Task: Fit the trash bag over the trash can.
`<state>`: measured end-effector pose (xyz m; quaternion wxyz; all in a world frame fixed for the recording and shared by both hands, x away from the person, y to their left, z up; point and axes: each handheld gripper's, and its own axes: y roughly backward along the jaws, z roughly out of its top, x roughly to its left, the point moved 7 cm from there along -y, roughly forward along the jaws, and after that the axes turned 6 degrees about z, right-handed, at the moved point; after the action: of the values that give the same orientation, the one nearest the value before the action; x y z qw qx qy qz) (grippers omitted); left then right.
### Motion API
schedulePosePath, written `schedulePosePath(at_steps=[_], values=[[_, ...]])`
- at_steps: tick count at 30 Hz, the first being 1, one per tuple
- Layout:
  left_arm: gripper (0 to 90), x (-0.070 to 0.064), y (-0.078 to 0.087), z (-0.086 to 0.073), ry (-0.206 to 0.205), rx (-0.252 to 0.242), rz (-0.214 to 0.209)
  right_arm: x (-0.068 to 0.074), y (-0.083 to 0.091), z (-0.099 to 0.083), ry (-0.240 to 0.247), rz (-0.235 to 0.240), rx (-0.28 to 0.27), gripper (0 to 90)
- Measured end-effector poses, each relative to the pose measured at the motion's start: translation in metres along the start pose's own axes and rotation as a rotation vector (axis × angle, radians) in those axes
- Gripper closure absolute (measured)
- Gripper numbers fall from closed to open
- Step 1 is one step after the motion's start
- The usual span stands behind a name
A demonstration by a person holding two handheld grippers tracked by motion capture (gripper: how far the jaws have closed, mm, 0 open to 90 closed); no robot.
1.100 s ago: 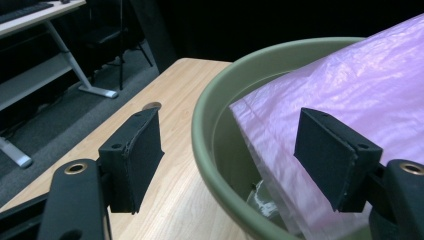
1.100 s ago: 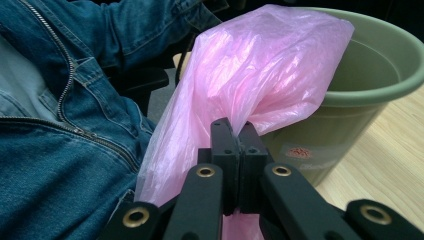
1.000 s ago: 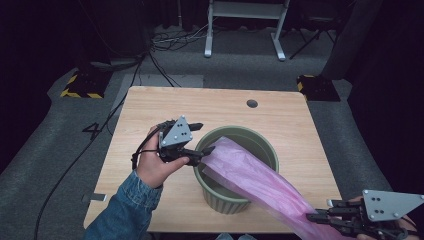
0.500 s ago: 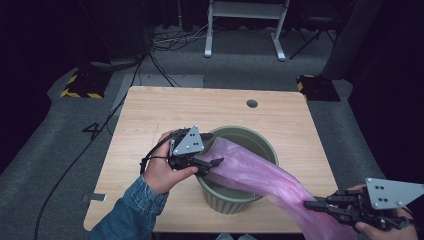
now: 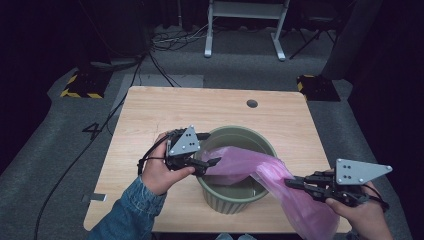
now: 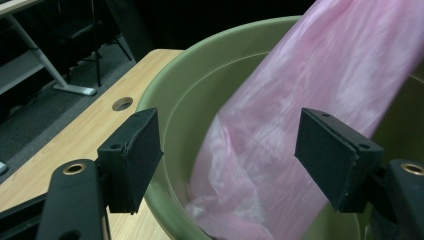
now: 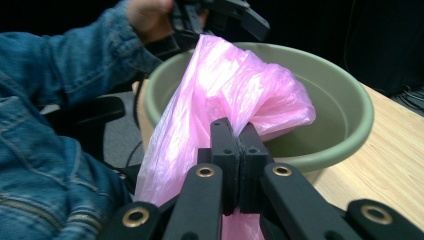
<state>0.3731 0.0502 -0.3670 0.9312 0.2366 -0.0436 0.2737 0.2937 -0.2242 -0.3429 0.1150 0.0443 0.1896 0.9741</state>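
I have the right gripper (image 7: pixel 239 150) clamped tight on the near edge of the pink bag (image 5: pixel 260 172), while my left gripper (image 6: pixel 235 150) stands wide open and empty with its jaws astride the bag where it drops over the rim of the green bin (image 5: pixel 260 137). To line the bin well, I think I should close the left jaws on the film alone, not the rim, then spread both edges apart. The bag is thin, crinkled and translucent, one end inside the bin, the rest trailing over the near rim towards my right hand.

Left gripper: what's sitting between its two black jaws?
In the left gripper view, the left gripper is open; the green bin's rim and the pink bag lie between its jaws.
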Motion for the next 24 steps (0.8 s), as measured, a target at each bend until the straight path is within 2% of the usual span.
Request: schedulePosePath(at_steps=[3,5,6,9,10,12,15,20,24], values=[[26.1,0.000,0.000,-0.001,0.000,0.000,0.002,-0.009,-0.007,-0.002,-0.004,-0.031,0.011,89.0],[26.1,0.001,0.000,-0.002,0.005,0.000,0.004,-0.014,-0.012,-0.004,-0.006,-0.054,0.013,83.7],[26.1,0.001,0.000,-0.002,0.005,0.000,0.002,-0.016,-0.014,-0.005,-0.004,-0.067,0.017,78.6],[26.1,0.002,0.002,-0.004,0.008,0.002,0.005,-0.020,-0.015,-0.005,0.009,-0.143,-0.010,52.4],[26.1,0.003,0.002,-0.005,0.011,0.001,0.008,-0.020,-0.013,-0.005,0.011,-0.165,-0.024,48.1],[26.1,0.004,0.004,-0.006,0.013,0.004,0.011,-0.019,-0.004,-0.005,0.008,-0.202,-0.052,40.7],[26.1,0.004,0.005,-0.008,0.019,0.002,0.016,-0.016,0.016,-0.009,-0.008,-0.267,-0.089,35.5],[26.1,0.004,0.006,-0.009,0.018,0.004,0.019,-0.009,0.050,-0.027,-0.033,-0.365,-0.085,34.0],[26.1,0.005,0.006,-0.011,0.023,0.009,0.023,-0.007,0.076,-0.048,-0.081,-0.439,-0.090,33.6]])
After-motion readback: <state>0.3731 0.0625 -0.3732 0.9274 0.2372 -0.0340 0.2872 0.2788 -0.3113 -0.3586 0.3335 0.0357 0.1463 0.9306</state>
